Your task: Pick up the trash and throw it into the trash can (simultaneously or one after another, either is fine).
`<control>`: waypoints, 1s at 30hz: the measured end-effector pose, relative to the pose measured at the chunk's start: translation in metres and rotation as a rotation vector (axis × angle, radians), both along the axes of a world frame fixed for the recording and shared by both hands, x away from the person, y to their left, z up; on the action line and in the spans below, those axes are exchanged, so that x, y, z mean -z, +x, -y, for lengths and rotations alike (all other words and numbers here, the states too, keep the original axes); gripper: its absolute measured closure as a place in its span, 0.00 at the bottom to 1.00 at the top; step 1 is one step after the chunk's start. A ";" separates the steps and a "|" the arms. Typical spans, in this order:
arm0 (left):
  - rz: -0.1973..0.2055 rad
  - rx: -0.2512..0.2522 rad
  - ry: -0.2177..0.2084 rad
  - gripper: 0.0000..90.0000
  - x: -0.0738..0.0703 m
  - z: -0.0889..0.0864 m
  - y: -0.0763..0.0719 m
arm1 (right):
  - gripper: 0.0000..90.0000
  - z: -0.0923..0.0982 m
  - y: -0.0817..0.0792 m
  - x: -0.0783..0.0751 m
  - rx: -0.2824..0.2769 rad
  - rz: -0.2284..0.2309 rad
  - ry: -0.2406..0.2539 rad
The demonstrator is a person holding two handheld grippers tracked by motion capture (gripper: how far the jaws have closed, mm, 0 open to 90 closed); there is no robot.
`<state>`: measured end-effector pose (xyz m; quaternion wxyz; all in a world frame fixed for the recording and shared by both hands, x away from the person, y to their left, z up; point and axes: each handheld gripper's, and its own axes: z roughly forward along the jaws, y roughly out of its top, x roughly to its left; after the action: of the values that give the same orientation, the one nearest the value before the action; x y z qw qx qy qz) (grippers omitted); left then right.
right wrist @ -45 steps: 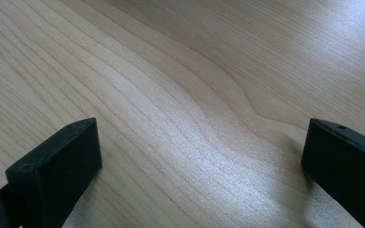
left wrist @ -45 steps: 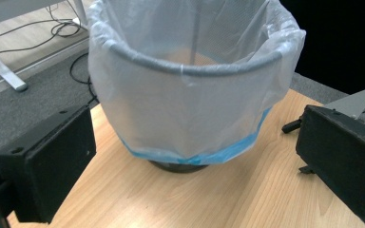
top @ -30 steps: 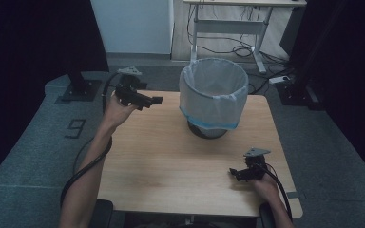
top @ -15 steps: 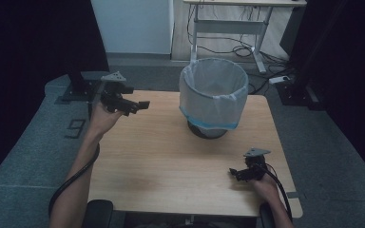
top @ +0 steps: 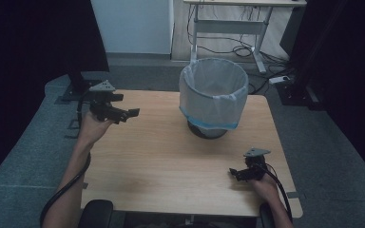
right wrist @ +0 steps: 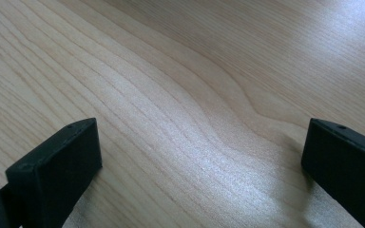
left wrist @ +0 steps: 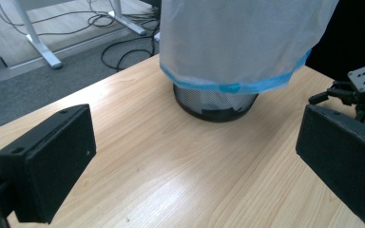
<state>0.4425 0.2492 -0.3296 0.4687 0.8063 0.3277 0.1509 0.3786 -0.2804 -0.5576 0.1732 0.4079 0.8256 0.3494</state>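
Two tools in play, one bin, one desk [top: 161, 161]. Starting at the left of the high view: left tool [top: 131, 113] up off the wood near the desk's left edge, jaws spread wide, gripping nothing. Pulled back leftward over the last second, away from the bin [top: 214, 95] and out toward the upper left of the desktop. Pointed at the bin all the same, as seen in the left gripper view, with the bin sitting upper centre between the two black jaws. Looks like a retreat rather than a reach, so probably a reset or a pause, with nothing yet carried to the bin.

Moving to the centre: one mesh wastebasket, standing upright toward the far side of the desk, well apart from both tools. One white liner [top: 204, 102] draped over its rim, blue band around the lower hem, dark mesh base [top: 206, 130] peeking out beneath. Nothing visible inside from here.

Over to the right: right tool [top: 234, 173] low at the lower right of the desk, same spot as a second ago, jaws released and wide. Bare wood grain between them in the right gripper view, nothing held.

Final count: two tools, one bin, one liner, no loose items on the wood.
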 end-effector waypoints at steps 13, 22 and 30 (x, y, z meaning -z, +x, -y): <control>0.013 -0.023 0.034 0.00 0.022 -0.015 -0.014 | 0.00 0.000 0.000 0.000 0.001 0.000 0.002; 0.000 -0.026 0.041 0.00 0.042 -0.018 -0.020 | 0.00 0.000 0.000 0.000 0.001 0.000 0.002; -0.014 -0.020 0.033 0.00 0.062 -0.017 -0.022 | 0.00 0.000 0.000 0.000 0.002 0.000 0.004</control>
<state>0.4209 0.2667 -0.3921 0.4514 0.8117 0.3365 0.1552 0.3785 -0.2801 -0.5578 0.1727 0.4090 0.8245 0.3508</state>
